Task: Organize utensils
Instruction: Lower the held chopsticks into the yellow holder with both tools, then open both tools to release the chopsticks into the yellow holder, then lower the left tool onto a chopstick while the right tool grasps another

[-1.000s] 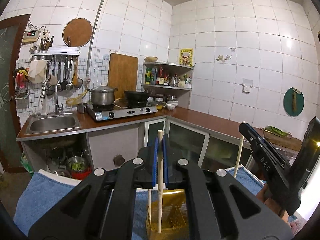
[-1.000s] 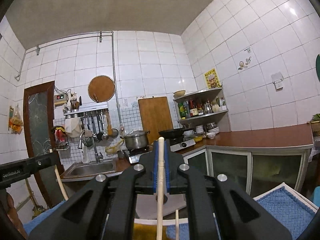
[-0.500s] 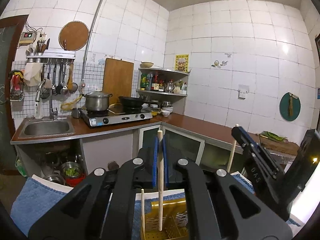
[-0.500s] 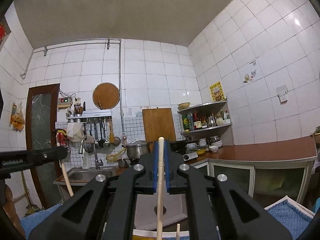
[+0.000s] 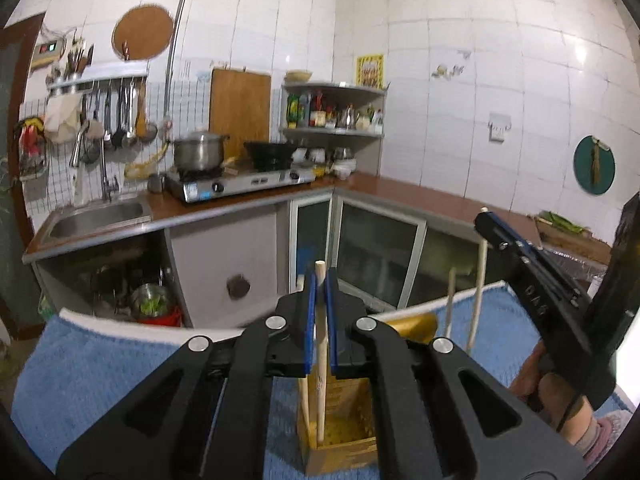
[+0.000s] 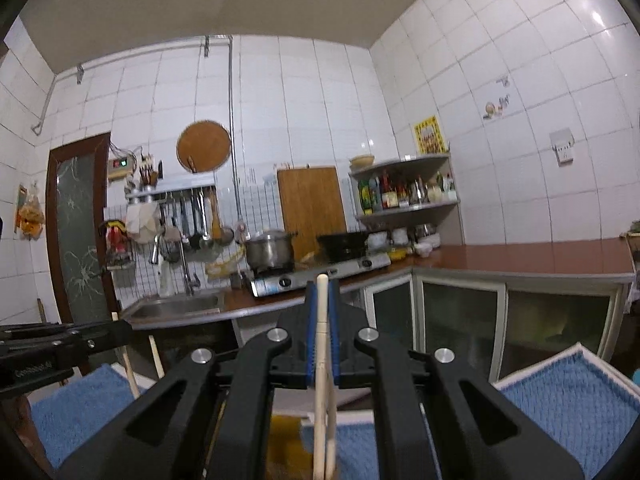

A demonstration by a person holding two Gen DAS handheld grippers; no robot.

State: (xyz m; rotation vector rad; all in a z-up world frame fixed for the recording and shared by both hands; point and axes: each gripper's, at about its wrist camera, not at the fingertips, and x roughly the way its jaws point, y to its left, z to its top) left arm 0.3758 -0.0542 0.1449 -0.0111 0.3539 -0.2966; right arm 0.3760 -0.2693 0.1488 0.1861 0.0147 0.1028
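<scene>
My left gripper [image 5: 319, 284] is shut on a pale wooden chopstick [image 5: 321, 360] held upright, its lower end inside a yellow slotted utensil holder [image 5: 344, 424] on the blue towel [image 5: 100, 364]. Another chopstick stands beside it in the holder. My right gripper [image 6: 322, 292] is shut on a second wooden chopstick [image 6: 320, 380], also upright, over a yellow holder [image 6: 286, 440] seen below. In the left wrist view the right gripper [image 5: 486, 220] shows at the right, its chopstick [image 5: 478, 292] hanging down next to another stick [image 5: 450, 300].
A brown L-shaped counter [image 5: 400, 192] with a sink [image 5: 96, 216], a gas stove [image 5: 240, 180] and a pot runs behind. A corner shelf [image 5: 336, 120] holds bottles. Cabinet doors [image 5: 372, 252] stand just beyond the towel's far edge.
The left gripper has lowered and tipped down, bringing the holder more into view with its chopstick deeper in it. The right gripper has come down with its chopstick.
</scene>
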